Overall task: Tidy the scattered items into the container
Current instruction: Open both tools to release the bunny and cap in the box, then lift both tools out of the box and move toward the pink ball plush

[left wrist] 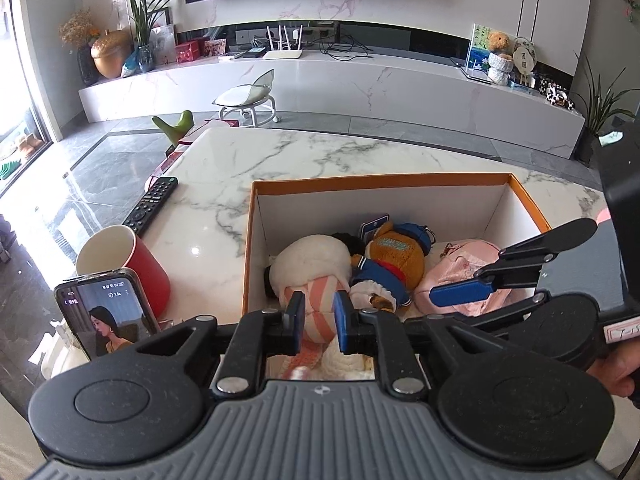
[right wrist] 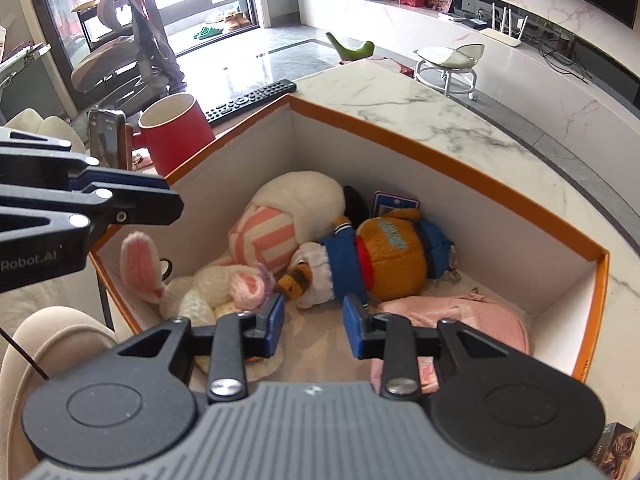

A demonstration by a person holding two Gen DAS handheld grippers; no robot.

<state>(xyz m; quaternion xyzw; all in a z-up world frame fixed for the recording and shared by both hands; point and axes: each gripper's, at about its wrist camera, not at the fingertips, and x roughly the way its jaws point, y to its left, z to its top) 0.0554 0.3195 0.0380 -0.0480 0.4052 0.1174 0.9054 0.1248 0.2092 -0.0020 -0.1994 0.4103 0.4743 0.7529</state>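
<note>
Right wrist view: white-walled, orange-rimmed box point(right wrist: 472, 168) holds plush toys point(right wrist: 304, 216), pink pouch point(right wrist: 472, 312).

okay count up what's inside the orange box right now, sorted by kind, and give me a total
Inside the orange box:
Plush toys: 2, the white rabbit in pink stripes and the brown bear in blue
Pink fabric pouches: 1, the pink pouch
Blue cards or tags: 1, the blue card behind the bear
Total: 4. A dark object behind the rabbit is too hidden to count.
</note>
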